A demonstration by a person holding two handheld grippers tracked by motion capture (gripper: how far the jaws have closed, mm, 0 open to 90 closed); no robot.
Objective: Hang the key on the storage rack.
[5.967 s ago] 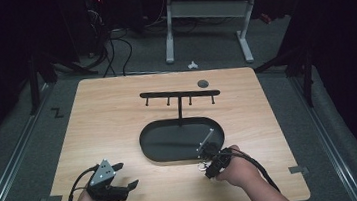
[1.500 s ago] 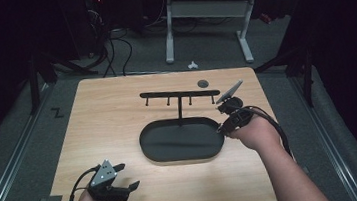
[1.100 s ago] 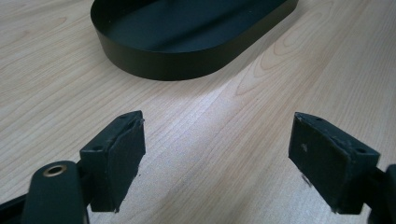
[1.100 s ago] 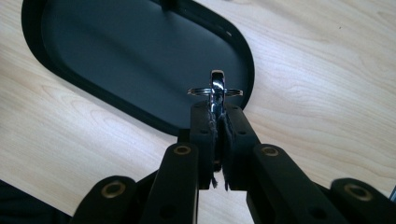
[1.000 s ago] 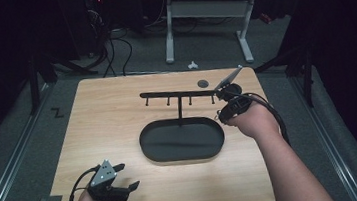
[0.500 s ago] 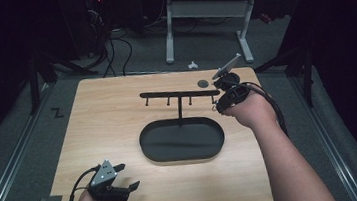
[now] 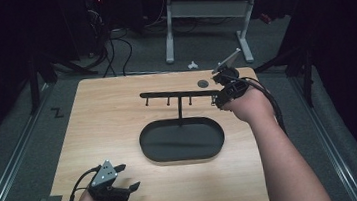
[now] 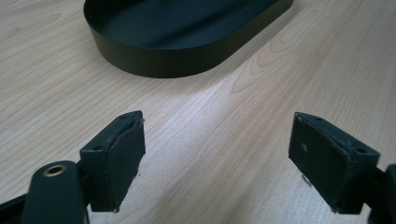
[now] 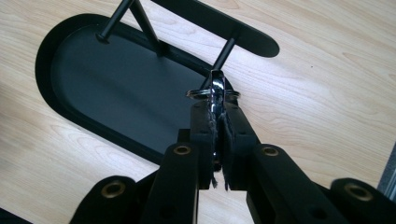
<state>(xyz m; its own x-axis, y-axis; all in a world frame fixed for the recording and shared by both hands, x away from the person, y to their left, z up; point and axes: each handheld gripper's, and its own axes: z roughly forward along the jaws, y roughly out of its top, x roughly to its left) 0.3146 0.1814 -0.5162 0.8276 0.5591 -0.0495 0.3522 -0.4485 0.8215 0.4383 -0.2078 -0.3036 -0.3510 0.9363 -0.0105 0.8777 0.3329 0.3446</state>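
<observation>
A black hook rack (image 7: 178,94) stands on a post over a black oval tray (image 7: 143,143). My right gripper (image 7: 216,101) is at the rack's right end, shut on a small silver metal ring (image 9: 213,91). In the right gripper view the ring sits just below the end peg (image 9: 225,50) under the bar (image 9: 224,29); whether ring and peg touch I cannot tell. My right gripper (image 9: 215,114) looks down on the tray (image 9: 51,56). My left gripper (image 7: 128,176) rests at the table's front left, open with nothing between its pads (image 8: 122,154). Ahead of it lies the tray wall (image 8: 177,63).
A small dark round disc (image 7: 203,83) lies on the wooden table (image 7: 108,123) behind the rack's right end. Beyond the far edge stand a white desk frame (image 7: 167,36), cables and a small white object (image 7: 192,65) on the floor.
My right gripper has gone from the tray's near right rim up and back to the rack's right end, rising a little over the last second. The left gripper has stayed put.
</observation>
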